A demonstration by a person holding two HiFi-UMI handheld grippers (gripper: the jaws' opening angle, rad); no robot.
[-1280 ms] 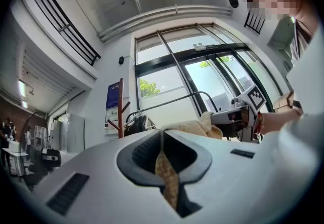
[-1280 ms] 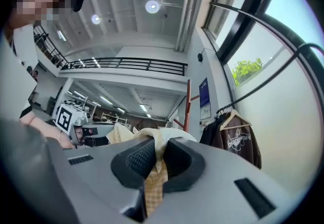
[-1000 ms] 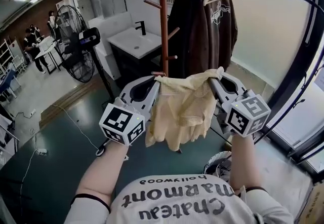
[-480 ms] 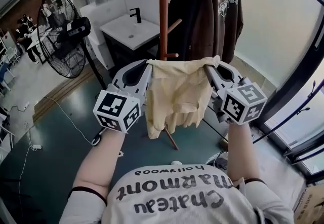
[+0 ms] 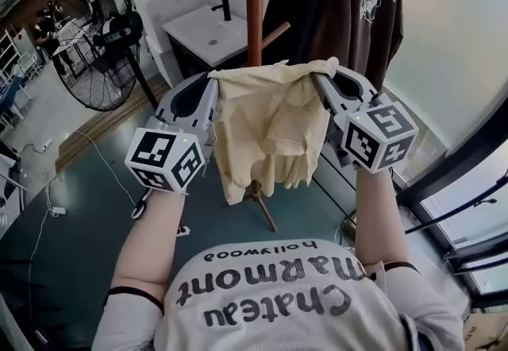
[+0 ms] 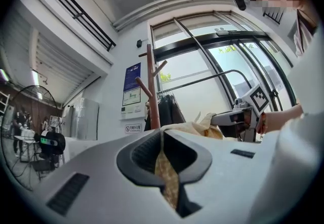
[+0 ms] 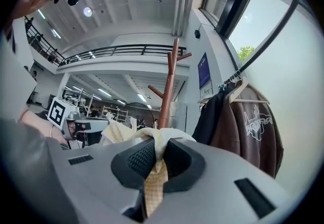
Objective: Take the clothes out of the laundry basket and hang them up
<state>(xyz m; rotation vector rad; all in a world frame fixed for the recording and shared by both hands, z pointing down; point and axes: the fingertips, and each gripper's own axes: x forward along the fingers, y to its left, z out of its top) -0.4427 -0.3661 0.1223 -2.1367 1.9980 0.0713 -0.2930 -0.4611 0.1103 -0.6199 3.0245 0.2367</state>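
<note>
1. Dark green floor (image 5: 71, 214) is spreading under the whole scene.
2. Window w/ black frame (image 5: 456, 163) is running down the right side.
3. Brown jacket (image 5: 373, 16) is hanging on a wooden hanger at top right, w/ darker clothes (image 5: 313, 0) hanging just beside it on its left.
4. Black floor fan (image 5: 83, 48) is standing at the left, well apart from both grippers.
5. Wooden coat stand (image 5: 254, 0) is standing upright in the middle, behind the held cloth, w/ pegs sticking out on both sides.
6. White counter (image 5: 208, 30) w/ a sink & black tap is sitting btwn the fan and the coat stand.
7. Pale yellow garment (image 5: 270, 127) is hanging in the air in front of the person. Its top edge is stretching btwn the two grippers, and the rest is drooping down in loose folds in front of the coat stand's lower part.
8. Left gripper (image 5: 213, 87) is clamping the garment's left top corner. Its jaws are closing tight, and the left gripper view shows cloth pinched btwn the black pads (image 6: 144, 154).
9. Right gripper (image 5: 324, 73) is doing the same on the right top corner. Its jaws are closing tight, w/ a strip of cloth squeezed btwn its pads (image 7: 136, 159).
10. Marker cubes (image 5: 165, 159) are sitting one on each gripper, close to the person's wrists.
</note>
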